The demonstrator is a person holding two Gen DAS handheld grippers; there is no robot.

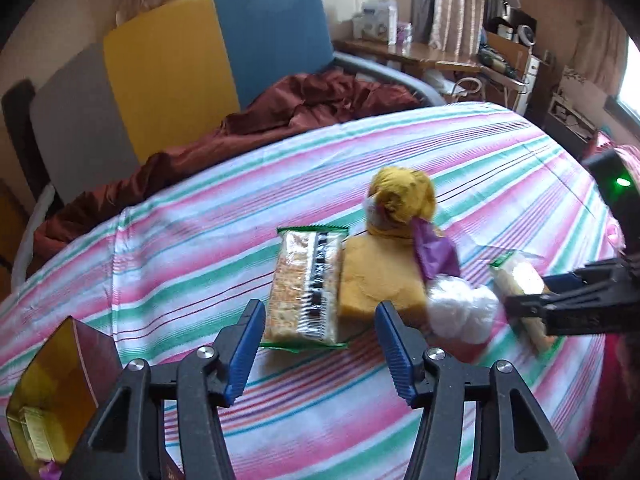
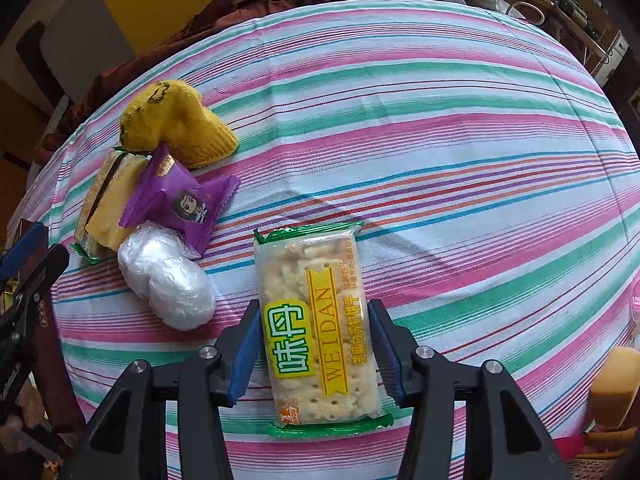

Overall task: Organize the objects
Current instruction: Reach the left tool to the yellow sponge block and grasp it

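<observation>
We find the work surface to be a bed under a striped sheet in pink, green and white. The right gripper points steeply down, its blue pads set against both long sides of a cracker packet with green ends and a yellow label; we record this as a grip on the packet, which lies flat on the sheet. The left gripper stands partly open with nothing between its pads, poised just short of a second cracker packet, which lies flat ahead of it. Touching that packet's right edge is a yellow block. A yellow knitted item lies at the far end of this cluster, a purple snack wrapper rests against the block, and a white plastic-wrapped bundle lies beside the wrapper, close to the held packet but apart from it. At the left edge of the left wrist view we note a dark red box with a gold interior, standing open.
</observation>
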